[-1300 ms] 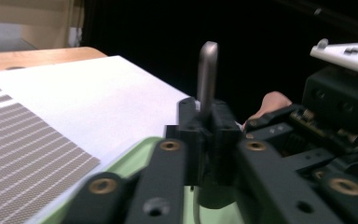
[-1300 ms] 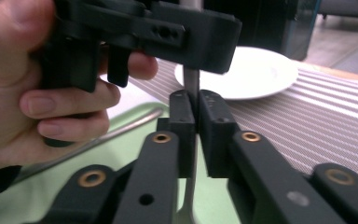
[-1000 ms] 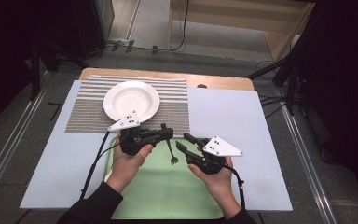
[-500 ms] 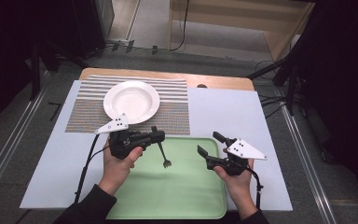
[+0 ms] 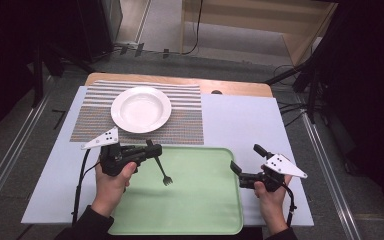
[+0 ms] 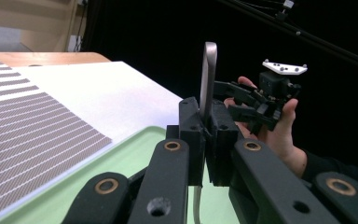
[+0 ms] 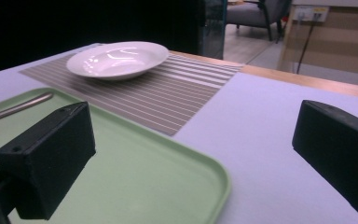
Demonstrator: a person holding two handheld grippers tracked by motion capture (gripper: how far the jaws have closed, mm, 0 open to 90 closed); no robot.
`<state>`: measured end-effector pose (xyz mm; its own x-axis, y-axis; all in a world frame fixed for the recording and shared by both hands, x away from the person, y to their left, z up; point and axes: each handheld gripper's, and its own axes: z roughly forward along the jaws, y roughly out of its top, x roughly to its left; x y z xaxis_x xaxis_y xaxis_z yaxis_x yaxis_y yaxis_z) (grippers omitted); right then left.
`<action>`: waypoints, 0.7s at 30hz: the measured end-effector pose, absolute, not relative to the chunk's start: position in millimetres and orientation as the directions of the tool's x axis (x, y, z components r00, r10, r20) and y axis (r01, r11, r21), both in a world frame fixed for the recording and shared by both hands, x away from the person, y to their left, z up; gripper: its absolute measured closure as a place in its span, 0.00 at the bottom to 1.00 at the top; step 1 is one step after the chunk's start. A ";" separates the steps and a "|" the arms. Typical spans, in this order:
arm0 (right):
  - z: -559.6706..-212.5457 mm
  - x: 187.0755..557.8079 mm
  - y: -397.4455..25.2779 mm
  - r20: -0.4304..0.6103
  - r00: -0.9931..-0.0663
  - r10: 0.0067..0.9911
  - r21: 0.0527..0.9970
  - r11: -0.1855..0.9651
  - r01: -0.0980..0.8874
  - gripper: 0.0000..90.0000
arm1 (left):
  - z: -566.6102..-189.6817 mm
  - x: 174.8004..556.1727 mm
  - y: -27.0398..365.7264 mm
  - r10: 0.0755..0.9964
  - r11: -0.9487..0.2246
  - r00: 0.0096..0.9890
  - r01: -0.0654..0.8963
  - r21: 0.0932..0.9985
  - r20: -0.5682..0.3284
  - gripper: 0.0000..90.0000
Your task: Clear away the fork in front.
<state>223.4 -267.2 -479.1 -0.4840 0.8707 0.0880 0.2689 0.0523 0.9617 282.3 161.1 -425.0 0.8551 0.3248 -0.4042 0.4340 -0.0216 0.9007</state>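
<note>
My left gripper (image 5: 152,149) is shut on the handle of a metal fork (image 5: 163,172), which hangs with its tines down over the green tray (image 5: 200,210). In the left gripper view the fork's handle (image 6: 209,74) rises upright between the shut jaws of the left gripper (image 6: 208,140). My right gripper (image 5: 247,159) hovers open and holds nothing at the tray's right edge. In the right gripper view the right gripper (image 7: 193,151) has its jaws wide apart over the tray's corner (image 7: 200,172). The right gripper (image 6: 261,100) also shows far off in the left gripper view.
A white plate (image 5: 141,109) sits on a striped placemat (image 5: 185,122) behind the tray, on a pale blue sheet (image 5: 240,120). The plate (image 7: 117,58) lies ahead of the right gripper. A metal handle (image 7: 18,108) shows low over the tray at that view's left.
The two grippers were close together at the fork; the right one has drawn away to the right and stands open, while the left has shifted left, keeping the fork.
</note>
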 end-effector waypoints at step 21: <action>-492.7 208.7 -310.7 0.046 -0.361 0.931 0.955 0.065 0.288 0.00 | -430.4 268.4 180.7 0.312 -0.040 0.844 0.471 0.881 -0.436 0.96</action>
